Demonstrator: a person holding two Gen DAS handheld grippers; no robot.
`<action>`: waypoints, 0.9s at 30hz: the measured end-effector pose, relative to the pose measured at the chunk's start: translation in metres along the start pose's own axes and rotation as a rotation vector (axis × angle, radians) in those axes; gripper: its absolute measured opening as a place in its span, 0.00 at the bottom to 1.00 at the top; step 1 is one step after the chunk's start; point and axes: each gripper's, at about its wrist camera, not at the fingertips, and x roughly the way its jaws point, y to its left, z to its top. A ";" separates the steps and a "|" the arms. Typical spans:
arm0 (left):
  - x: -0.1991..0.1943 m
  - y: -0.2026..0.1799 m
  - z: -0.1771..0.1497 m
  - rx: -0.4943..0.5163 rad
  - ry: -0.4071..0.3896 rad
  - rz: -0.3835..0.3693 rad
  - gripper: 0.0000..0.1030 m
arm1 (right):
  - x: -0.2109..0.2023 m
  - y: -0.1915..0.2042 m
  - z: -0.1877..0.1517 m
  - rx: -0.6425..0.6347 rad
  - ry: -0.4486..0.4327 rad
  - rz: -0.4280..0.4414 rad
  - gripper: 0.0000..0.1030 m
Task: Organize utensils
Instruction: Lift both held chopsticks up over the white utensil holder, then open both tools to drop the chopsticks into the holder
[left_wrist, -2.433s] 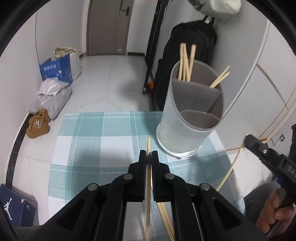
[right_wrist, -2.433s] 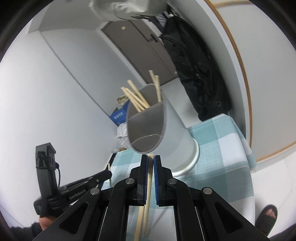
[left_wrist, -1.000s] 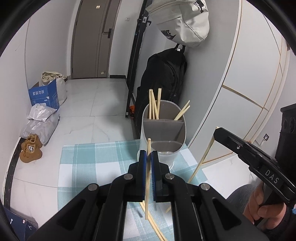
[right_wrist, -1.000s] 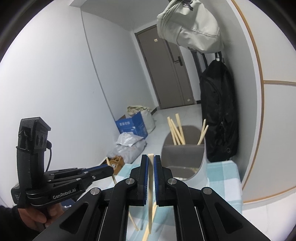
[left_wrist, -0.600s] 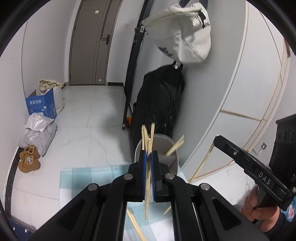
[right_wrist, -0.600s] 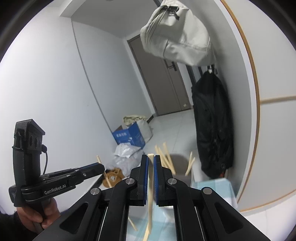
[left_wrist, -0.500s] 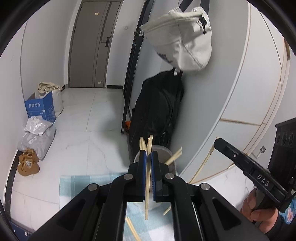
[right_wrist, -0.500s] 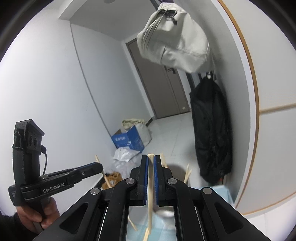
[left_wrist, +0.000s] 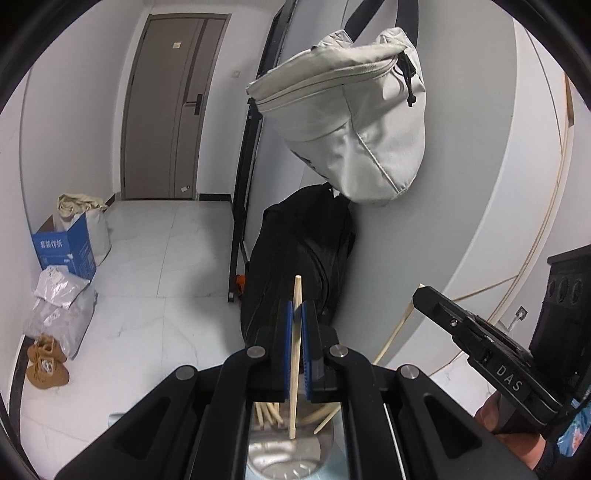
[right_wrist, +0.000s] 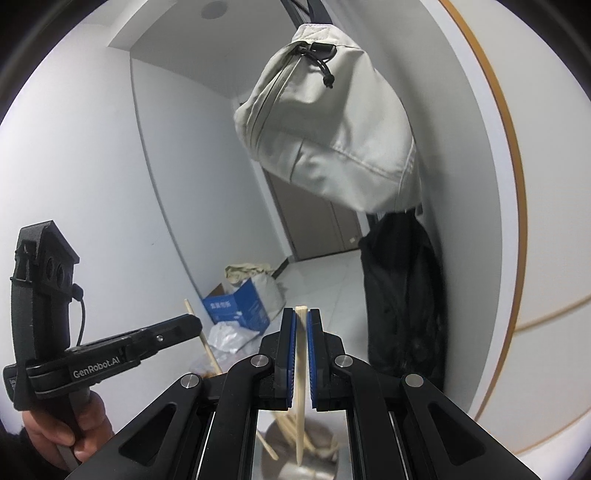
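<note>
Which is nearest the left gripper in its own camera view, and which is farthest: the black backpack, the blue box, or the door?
1. Black backpack, just beyond the left gripper, slightly right.
2. Blue box, on the floor, left.
3. Door, at the hallway's far end.

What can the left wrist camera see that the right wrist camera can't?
Only the left wrist view shows the brown shoes on the floor, the whole door, and the right gripper from the side, shut on a chopstick.

Only the right wrist view shows the left gripper from the side with its "GenRobot.AI" label, and the hand holding it.

Both show a chopstick pinched upright over the grey holder, the hanging beige bag, the black bag and the blue box.
</note>
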 end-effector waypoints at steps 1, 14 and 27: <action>0.004 0.000 0.001 0.003 0.000 0.001 0.01 | 0.003 -0.001 0.002 -0.004 -0.005 -0.002 0.05; 0.037 0.014 -0.013 0.027 0.081 -0.010 0.01 | 0.043 -0.020 -0.007 -0.009 0.033 -0.014 0.05; 0.055 0.012 -0.032 0.062 0.151 -0.056 0.01 | 0.059 -0.018 -0.039 -0.041 0.122 -0.004 0.05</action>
